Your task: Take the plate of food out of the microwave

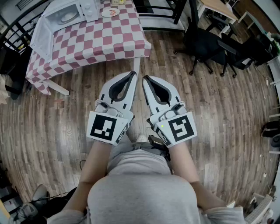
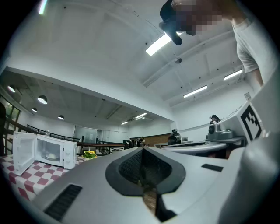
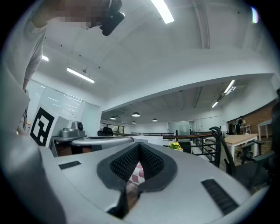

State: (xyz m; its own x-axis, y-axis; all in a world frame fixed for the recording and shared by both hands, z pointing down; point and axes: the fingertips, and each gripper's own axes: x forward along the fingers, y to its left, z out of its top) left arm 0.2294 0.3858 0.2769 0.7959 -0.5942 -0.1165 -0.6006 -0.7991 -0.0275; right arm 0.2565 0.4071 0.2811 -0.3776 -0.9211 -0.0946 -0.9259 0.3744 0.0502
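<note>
A white microwave (image 1: 72, 12) stands at the far end of a table with a red-and-white checked cloth (image 1: 94, 41), its door (image 1: 41, 35) swung open. Inside it lies a white plate (image 1: 68, 17). The left gripper view shows the same microwave (image 2: 54, 151) with the plate (image 2: 51, 155) far off at the left. Both grippers hang close to my body over the wooden floor, well short of the table. My left gripper (image 1: 131, 73) (image 2: 142, 148) is shut with nothing in it. My right gripper (image 1: 146, 78) (image 3: 140, 145) is also shut and empty.
A second small plate (image 1: 109, 12) with something on it sits beside the microwave. Black office chairs (image 1: 205, 43) stand to the right of the table. Yellow flowers (image 2: 89, 154) (image 3: 176, 145) show far off. A black railing (image 1: 11, 26) runs along the left.
</note>
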